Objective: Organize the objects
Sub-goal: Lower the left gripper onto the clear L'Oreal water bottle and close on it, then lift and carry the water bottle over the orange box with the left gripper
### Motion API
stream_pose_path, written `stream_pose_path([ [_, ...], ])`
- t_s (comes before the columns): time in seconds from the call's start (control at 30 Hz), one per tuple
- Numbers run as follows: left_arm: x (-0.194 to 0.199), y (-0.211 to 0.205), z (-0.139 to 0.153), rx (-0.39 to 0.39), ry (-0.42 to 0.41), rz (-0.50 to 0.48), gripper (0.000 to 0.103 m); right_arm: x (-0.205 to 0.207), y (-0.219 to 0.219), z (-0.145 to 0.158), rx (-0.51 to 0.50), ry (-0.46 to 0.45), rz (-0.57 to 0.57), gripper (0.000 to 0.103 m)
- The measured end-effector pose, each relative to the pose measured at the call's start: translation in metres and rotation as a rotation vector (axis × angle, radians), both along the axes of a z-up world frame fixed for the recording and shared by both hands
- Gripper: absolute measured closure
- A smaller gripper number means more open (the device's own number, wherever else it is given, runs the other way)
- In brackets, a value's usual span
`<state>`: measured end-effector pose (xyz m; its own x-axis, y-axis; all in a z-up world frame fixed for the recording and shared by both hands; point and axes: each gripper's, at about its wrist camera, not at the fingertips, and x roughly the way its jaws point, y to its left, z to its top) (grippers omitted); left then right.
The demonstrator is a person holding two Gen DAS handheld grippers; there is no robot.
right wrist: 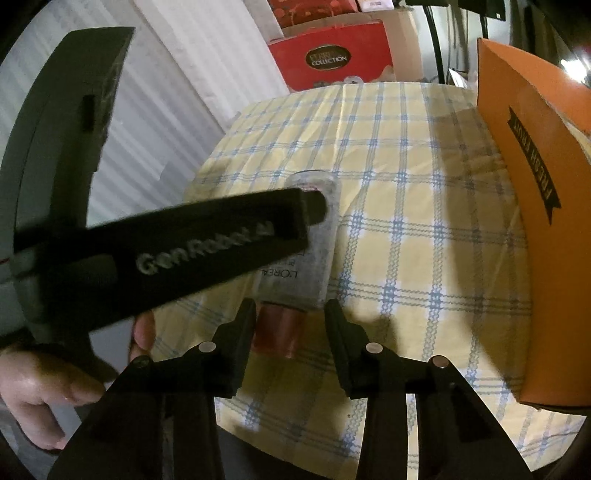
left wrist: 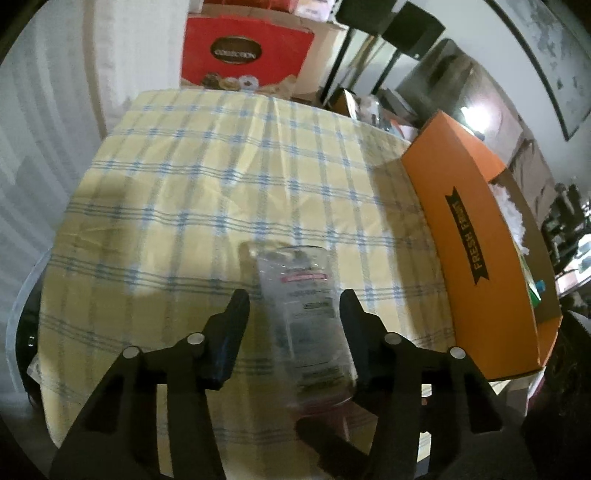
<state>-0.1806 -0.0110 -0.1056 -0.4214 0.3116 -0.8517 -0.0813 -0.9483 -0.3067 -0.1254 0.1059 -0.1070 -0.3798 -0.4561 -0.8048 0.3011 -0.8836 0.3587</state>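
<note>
Both sets of jaws stand open around a clear bottle [left wrist: 306,317] lying on the checked tablecloth [left wrist: 192,177]

Black tongs [left wrist: 293,301] on linked arms with silver pins; left tongs [right wrist: 312,206] marked "GenRobot" in pale letters.

The worktop [left wrist: 229,173] wears a yellow cloth checked with blue lines and creased down its middle. Beyond its far edge stands a red carton [left wrist: 245,55] marked "COLLECTION", with brown cardboard boxes [right wrist: 402,22] stacked behind it. Left of the worktop hangs a pale ribbed wall or curtain [right wrist: 177,92]. To its right, dark metal legs [left wrist: 341,62] rise, and a framed picture [left wrist: 550,55] hangs on a white wall.
</note>
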Motion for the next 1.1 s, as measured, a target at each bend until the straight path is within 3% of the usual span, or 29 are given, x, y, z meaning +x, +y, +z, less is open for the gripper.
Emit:
stream_pose_path([
  [0.2, -0.001, 0.011, -0.002, -0.043, 0.008, -0.044, 0.059, -0.005, 0.005, -0.004, -0.06, -0.047, 0.004, 0.061],
  [0.4, -0.001, 0.009, -0.004, -0.022, -0.005, -0.043, 0.059, -0.006, 0.001, -0.005, -0.078, -0.081, 0.027, 0.057],
  [0.6, -0.002, 0.009, -0.004, -0.032, -0.012, -0.049, 0.059, -0.006, 0.0, -0.005, -0.062, -0.069, 0.039, 0.06],
  [0.77, -0.003, 0.003, -0.004, 0.009, -0.034, -0.028, 0.059, -0.006, 0.003, -0.003, -0.083, -0.079, 0.034, 0.061],
  [1.1, -0.008, 0.02, 0.036, 0.039, 0.014, -0.032, 0.06, -0.004, 0.021, 0.03, -0.104, -0.023, 0.029, 0.061],
])
